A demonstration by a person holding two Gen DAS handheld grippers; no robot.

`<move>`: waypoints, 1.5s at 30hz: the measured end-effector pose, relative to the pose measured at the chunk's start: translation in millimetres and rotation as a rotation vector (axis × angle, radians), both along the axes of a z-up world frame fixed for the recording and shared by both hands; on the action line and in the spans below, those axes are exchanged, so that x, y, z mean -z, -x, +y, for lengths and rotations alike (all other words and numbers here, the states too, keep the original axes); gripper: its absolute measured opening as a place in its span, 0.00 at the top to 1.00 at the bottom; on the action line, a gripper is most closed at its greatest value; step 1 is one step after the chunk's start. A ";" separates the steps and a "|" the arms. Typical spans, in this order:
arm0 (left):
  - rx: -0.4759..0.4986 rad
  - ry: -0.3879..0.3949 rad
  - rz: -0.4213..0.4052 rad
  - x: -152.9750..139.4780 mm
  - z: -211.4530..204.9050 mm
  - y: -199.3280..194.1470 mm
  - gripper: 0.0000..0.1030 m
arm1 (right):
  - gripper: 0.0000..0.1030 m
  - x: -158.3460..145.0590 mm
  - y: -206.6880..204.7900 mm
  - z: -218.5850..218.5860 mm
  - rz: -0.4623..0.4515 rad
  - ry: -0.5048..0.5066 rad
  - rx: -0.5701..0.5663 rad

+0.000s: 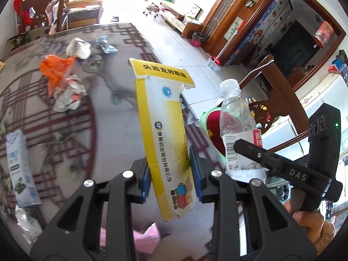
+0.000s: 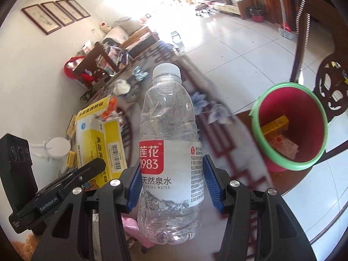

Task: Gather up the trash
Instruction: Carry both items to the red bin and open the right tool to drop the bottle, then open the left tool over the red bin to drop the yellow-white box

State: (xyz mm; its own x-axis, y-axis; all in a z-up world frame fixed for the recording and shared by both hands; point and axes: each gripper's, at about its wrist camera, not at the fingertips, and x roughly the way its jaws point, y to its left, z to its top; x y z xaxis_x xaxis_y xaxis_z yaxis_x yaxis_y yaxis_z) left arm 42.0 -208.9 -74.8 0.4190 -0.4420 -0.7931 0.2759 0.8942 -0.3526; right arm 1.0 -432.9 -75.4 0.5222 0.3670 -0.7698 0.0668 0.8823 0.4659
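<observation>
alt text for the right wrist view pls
The right claw grips a clear plastic water bottle with a white cap and red label, held upright. To its right stands a pink bin with a green rim, holding a yellow box; patterned table behind.

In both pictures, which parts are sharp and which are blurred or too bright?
Left wrist view: the yellow carton in the left claw is sharp, the tablecloth behind is smeared, and the far room is washed out white. Right wrist view: the water bottle in the right claw is sharp, the table edge streaks, the window area glares, and the red bin bends with fisheye.
</observation>
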 end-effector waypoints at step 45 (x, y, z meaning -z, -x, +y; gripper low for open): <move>0.313 -0.058 0.055 43.8 -240.9 -60.8 0.70 | 0.29 43.6 -18.9 -239.8 0.079 0.067 0.344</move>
State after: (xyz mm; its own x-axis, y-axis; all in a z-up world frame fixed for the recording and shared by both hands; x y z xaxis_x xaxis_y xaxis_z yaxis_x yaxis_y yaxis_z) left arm 102.8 -449.8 -118.6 0.2255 -0.4962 -0.8384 0.5229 0.7877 -0.3256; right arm 19.9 -672.8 -118.9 0.5445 0.1280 -0.8290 0.3984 0.8303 0.3898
